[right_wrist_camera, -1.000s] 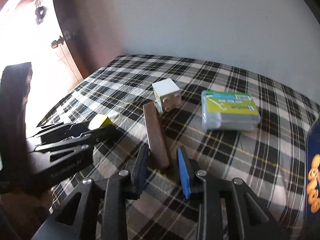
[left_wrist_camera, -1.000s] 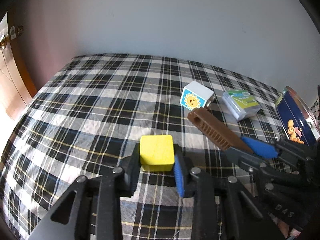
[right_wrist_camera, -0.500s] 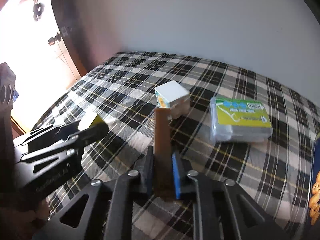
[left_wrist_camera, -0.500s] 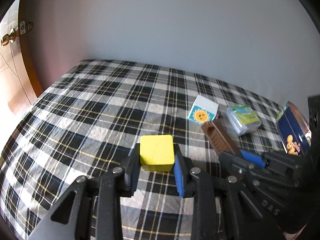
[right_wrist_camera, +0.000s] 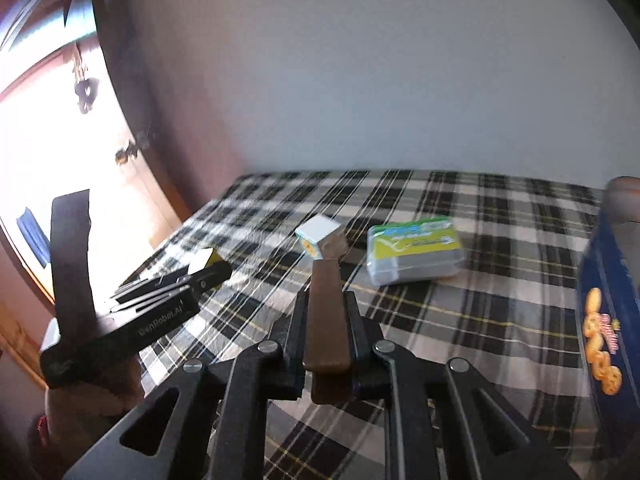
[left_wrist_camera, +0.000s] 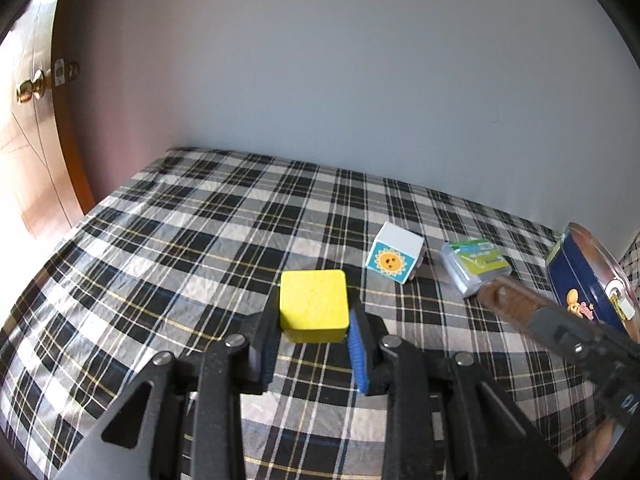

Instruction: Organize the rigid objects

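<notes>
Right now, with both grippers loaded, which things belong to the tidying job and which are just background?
In the job:
- yellow block, clamped in the left gripper
- brown bar, clamped in the right gripper
- sun-picture cube
- green-labelled clear case
- blue cookie tin, possibly the container

Background:
- plaid cloth
- wooden door
- wall

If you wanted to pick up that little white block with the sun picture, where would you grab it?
Probably across two opposite flat sides of the sun block, coming from above. It is a small cube-like piece lying tilted on the checked cloth, so the gripper should match that tilt. The packet sits apart on one side, leaving room for both fingers.
</notes>
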Tool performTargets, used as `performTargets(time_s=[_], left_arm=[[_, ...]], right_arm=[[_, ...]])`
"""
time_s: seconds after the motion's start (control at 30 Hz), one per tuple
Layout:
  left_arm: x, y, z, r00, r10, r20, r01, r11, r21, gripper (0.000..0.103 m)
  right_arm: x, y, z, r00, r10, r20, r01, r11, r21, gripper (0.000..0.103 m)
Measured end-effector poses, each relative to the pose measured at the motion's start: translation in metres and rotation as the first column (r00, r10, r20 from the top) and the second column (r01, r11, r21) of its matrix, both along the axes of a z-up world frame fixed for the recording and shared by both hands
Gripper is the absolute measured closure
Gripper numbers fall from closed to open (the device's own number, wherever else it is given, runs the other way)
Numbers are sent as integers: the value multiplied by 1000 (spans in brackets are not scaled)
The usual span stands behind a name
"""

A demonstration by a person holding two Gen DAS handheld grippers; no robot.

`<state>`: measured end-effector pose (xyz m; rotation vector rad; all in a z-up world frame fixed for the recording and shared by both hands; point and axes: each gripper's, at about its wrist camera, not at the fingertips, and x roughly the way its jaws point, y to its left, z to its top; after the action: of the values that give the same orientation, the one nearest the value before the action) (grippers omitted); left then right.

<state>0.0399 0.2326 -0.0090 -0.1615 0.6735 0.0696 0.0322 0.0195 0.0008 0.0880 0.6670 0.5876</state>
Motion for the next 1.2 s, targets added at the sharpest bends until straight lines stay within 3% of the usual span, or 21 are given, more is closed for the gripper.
performTargets(time_s=[0.23,0.47,0.8,1.03,1.2], left_arm=[[-6,-2,6,998,42,56,-42,999,8,74],[-12,-20,14,991,62,118,-73,993,89,74],[-13,-45,18,987,52,149,-73,988,137,74],[-13,-57,17,988,48,147,-67,990,122,74],[-12,-72,17,990,26,140,-40,994,99,74]], right_arm=[[-14,-14,15,996,-51,71,50,999,21,86],[-23,-22,27,986,-72,150,72,997,9,86],[-33,-30,41,971,-99,220,99,995,12,86],[-41,-35,43,964,-102,244,106,994,-3,86],[-48,-46,40,953,-102,286,126,990,-65,86]])
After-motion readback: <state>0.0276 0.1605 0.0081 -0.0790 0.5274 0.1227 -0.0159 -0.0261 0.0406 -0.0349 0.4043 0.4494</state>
